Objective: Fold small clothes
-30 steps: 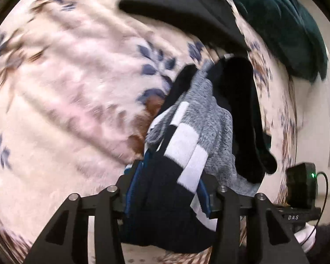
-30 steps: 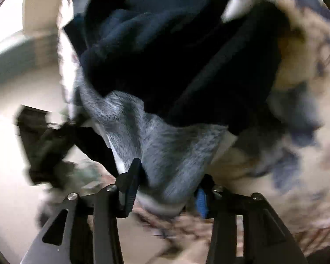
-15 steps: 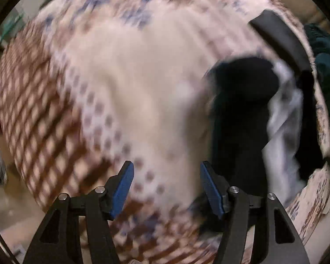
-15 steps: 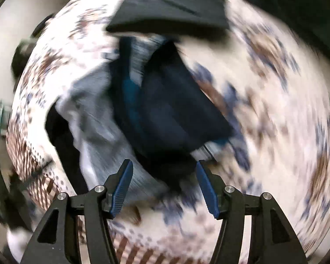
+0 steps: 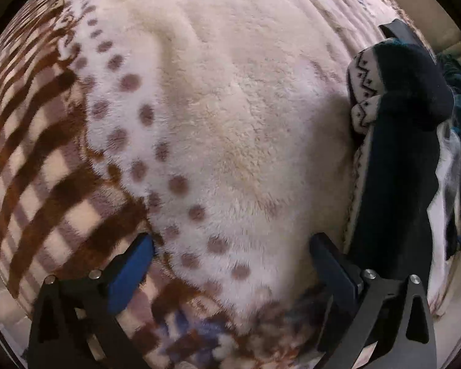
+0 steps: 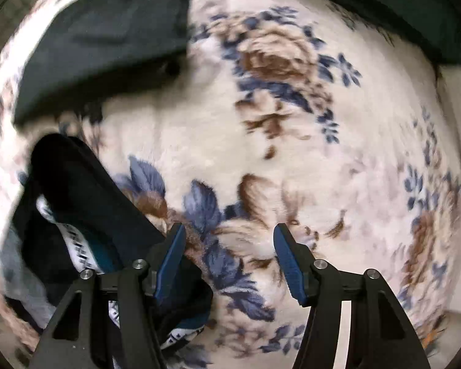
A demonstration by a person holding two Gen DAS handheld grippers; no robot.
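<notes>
Both tools hang open and empty over the cream fleece blanket with brown and blue flowers (image 6: 292, 141). The crumpled pile of dark navy and patterned-white small clothes (image 5: 396, 184) lies just right of the left tool (image 5: 230, 261) and just left of the right tool (image 6: 229, 252), its long axis probably running away from the cameras. A flat black folded garment (image 6: 107, 40) lies beyond, and open blanket spreads to the right.

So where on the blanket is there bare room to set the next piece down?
Free: the plain cream stretch of the blanket between the dotted border and the dark sock pile. Crowded: around the folded black garment and the pile.
</notes>
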